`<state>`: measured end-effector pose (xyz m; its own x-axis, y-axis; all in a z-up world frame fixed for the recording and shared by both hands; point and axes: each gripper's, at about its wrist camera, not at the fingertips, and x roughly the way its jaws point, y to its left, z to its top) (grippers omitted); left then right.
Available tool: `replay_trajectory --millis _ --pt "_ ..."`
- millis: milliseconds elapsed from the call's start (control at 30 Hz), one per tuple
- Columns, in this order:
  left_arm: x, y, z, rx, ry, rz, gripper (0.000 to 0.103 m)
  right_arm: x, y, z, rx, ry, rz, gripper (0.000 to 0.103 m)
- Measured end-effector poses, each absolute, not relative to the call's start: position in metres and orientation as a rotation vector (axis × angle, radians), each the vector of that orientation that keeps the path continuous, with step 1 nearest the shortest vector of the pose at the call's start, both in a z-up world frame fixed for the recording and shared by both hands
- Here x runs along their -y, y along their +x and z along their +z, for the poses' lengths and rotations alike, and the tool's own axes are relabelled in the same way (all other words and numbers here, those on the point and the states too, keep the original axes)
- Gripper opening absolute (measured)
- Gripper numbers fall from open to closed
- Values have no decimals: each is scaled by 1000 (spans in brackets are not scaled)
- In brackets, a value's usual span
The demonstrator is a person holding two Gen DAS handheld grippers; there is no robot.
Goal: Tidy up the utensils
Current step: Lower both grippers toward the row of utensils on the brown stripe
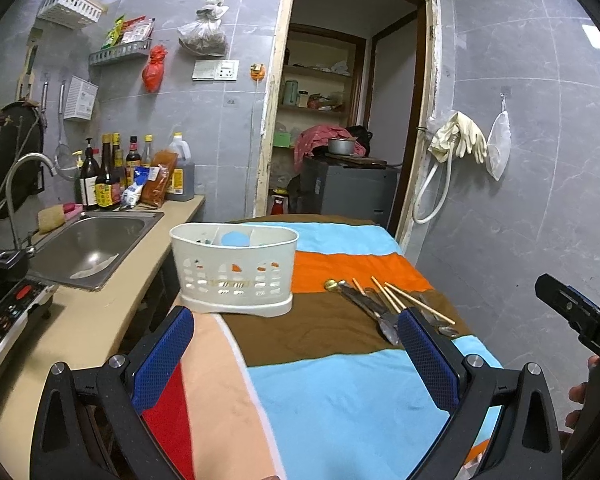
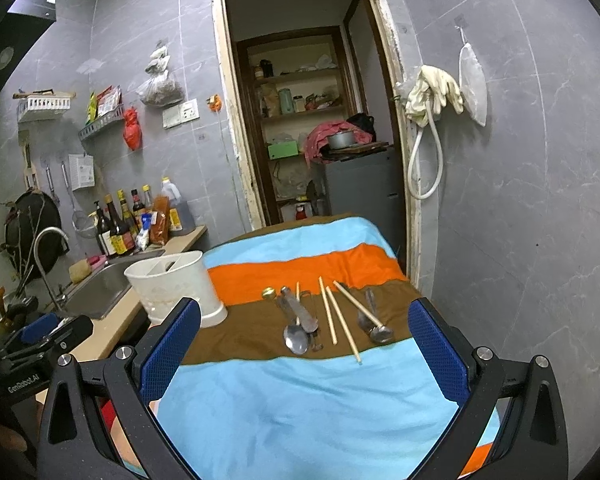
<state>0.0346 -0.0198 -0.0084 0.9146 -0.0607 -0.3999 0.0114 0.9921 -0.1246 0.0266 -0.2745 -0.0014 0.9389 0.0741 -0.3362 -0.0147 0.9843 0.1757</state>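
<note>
Both wide-open, empty grippers, left gripper (image 1: pixel 296 332) and right gripper (image 2: pixel 304 328), hover over the striped cloth (image 2: pixel 300 400); best pinch one chopstick (image 2: pixel 346 324) mid-shaft, then lift toward the white caddy (image 2: pixel 176 284).

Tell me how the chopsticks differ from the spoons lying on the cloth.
The chopsticks are pale wood, thin and straight; the spoons are grey metal with round bowls. The chopsticks lie spread apart in the middle, while several spoons overlap in a pile at the left and another spoon lies at the right. All rest flat on the brown stripe, outside the white holder.
</note>
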Motion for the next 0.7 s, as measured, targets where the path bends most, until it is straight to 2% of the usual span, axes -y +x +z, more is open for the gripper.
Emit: replay_trajectory --millis 367,700 --pt "57 94 4 -379 -108 -83 102 311 64 19 -298 149 26 102" --pt "98 175 -6 -396 -95 -27 102 350 161 14 -352 145 76 102"
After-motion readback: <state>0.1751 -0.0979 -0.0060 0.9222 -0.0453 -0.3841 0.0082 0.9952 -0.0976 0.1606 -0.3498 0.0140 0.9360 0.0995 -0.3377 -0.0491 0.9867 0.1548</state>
